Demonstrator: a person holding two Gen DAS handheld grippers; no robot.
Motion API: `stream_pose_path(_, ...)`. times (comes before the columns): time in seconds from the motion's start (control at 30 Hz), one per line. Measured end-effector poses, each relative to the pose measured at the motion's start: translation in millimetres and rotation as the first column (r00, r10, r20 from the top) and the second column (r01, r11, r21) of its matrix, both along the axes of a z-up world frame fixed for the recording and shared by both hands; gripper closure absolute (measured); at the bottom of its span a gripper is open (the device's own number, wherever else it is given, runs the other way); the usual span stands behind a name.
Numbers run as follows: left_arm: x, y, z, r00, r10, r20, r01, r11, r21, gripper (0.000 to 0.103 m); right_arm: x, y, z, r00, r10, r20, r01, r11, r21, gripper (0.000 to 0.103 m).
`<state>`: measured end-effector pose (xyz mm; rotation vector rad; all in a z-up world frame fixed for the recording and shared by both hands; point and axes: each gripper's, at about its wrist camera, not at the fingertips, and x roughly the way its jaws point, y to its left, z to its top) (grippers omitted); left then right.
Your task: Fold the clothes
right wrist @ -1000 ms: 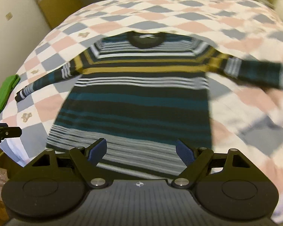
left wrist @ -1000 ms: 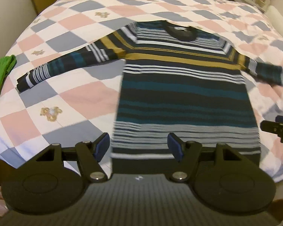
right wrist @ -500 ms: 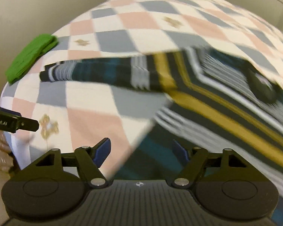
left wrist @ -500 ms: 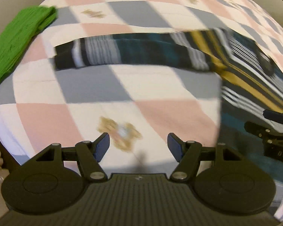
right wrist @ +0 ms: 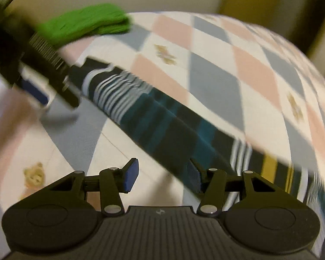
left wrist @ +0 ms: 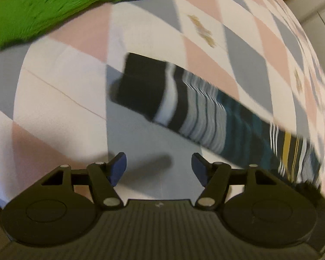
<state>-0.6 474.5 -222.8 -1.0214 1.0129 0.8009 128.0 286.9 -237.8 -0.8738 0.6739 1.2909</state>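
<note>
Left wrist view: left gripper (left wrist: 158, 169) gapes just short of the striped knitted sweater sleeve (left wrist: 205, 117), stretched flat across the checked quilt (left wrist: 60, 99). Right gripper (right wrist: 162, 176), fingers apart, straddles its edge. Pinching quilt along with knit could drag both. No writing is legible.

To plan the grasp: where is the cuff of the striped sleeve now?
In the left wrist view the cuff lies on the checked bedcover, ahead of the open left gripper, below the green cloth.

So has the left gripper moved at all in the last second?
Yes. The left gripper has swung left from the sweater's hem to the sleeve cuff, closing on the green cloth, jaws open.
</note>
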Motion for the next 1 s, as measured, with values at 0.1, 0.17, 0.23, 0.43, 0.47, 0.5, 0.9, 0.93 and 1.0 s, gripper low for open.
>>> stream_pose_path(0.1, -5.6, 12.4, -10.9, 0.996, 0.082, 0.037, -0.081, 0.996, -0.029, 0.04, -18.8, 14.4, -19.5, 0.978, 0.16, 0.132, -0.158, 0.987, -0.024, 0.052)
stream_pose_path(0.17, -8.4, 18.6, -18.0, 0.988, 0.138, 0.065, -0.134, 0.99, -0.053, 0.04, -26.4, 20.2, -32.5, 0.95, 0.244, 0.196, -0.238, 0.97, -0.053, 0.056)
stream_pose_path(0.23, -9.0, 23.4, -25.2, 0.979, 0.185, 0.084, -0.179, 0.981, -0.072, 0.041, -29.2, 23.6, -41.9, 0.93, 0.287, 0.231, -0.279, 0.958, -0.065, 0.058)
stream_pose_path(0.43, 5.3, 29.5, -42.5, 0.977, 0.199, 0.073, -0.196, 0.98, -0.043, 0.042, -18.8, 28.7, -52.5, 0.927, 0.266, 0.265, -0.265, 0.963, -0.04, 0.065)
stream_pose_path(0.47, 5.3, 28.8, -43.1, 0.976, 0.205, 0.073, -0.203, 0.978, -0.035, 0.043, -15.6, 29.3, -53.1, 0.93, 0.258, 0.261, -0.258, 0.965, -0.034, 0.069)
stream_pose_path(0.5, 5.2, 28.1, -43.7, 0.974, 0.213, 0.074, -0.212, 0.977, -0.028, 0.048, -13.3, 29.5, -53.3, 0.932, 0.255, 0.257, -0.257, 0.966, -0.028, 0.071)
stream_pose_path(0.9, 5.9, 34.1, -45.2, 0.934, 0.333, 0.126, -0.319, 0.94, -0.117, 0.077, -4.8, 15.3, -46.4, 0.949, 0.229, 0.215, -0.235, 0.972, -0.001, 0.076)
stream_pose_path(0.93, 9.1, 35.7, -46.1, 0.936, 0.33, 0.122, -0.317, 0.941, -0.115, 0.074, -6.0, 15.2, -47.0, 0.947, 0.231, 0.221, -0.236, 0.972, -0.004, 0.075)
stream_pose_path(1.0, 12.3, 35.9, -45.9, 0.939, 0.323, 0.118, -0.311, 0.944, -0.111, 0.071, -7.5, 15.5, -47.9, 0.946, 0.23, 0.229, -0.235, 0.972, -0.008, 0.075)
